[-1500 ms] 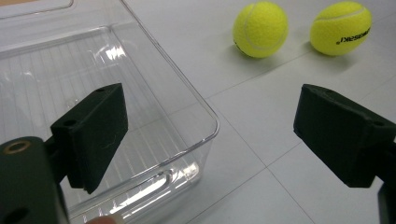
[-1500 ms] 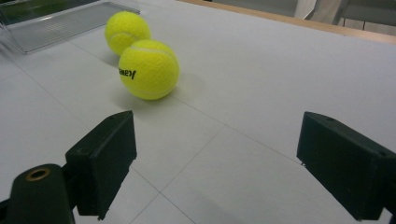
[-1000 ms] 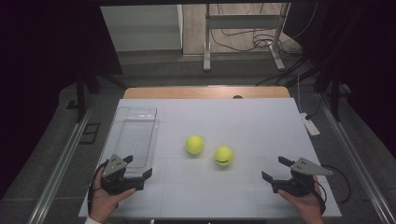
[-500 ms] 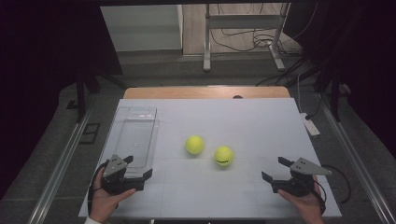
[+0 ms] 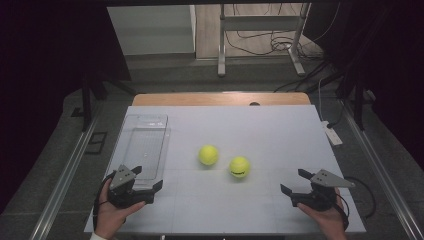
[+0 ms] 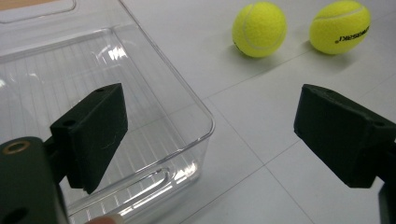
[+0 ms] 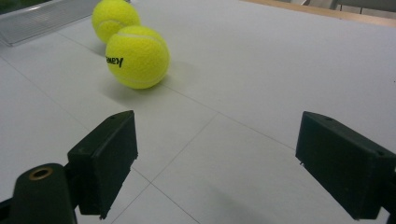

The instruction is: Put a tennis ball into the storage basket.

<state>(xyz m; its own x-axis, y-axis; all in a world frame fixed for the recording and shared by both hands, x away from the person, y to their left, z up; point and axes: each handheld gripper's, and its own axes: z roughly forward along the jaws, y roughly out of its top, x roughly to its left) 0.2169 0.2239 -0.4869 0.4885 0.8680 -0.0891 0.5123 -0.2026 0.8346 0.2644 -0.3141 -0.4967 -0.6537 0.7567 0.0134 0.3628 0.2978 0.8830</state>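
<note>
Two yellow tennis balls lie side by side mid-table: one (image 5: pixel 208 154) to the left, one (image 5: pixel 239 167) with black lettering to the right. A clear plastic bin (image 5: pixel 145 145) stands empty at the left. My left gripper (image 5: pixel 146 179) rests open at the bin's near end, nothing between its jaws. In the left gripper view (image 6: pixel 208 135) the bin's corner (image 6: pixel 201 116) sits between the jaws, with both balls (image 6: pixel 259 29) (image 6: pixel 340 27) beyond. My right gripper (image 5: pixel 296 181) is open at the near right. In the right gripper view (image 7: pixel 215 163) the lettered ball (image 7: pixel 137 56) lies ahead left, the other (image 7: pixel 115 17) behind it.
The white table (image 5: pixel 270 135) has a wooden strip along its far edge. A white power strip (image 5: pixel 332 134) lies at the right edge. Metal stand legs and cables are on the floor beyond. Dark curtains flank both sides.
</note>
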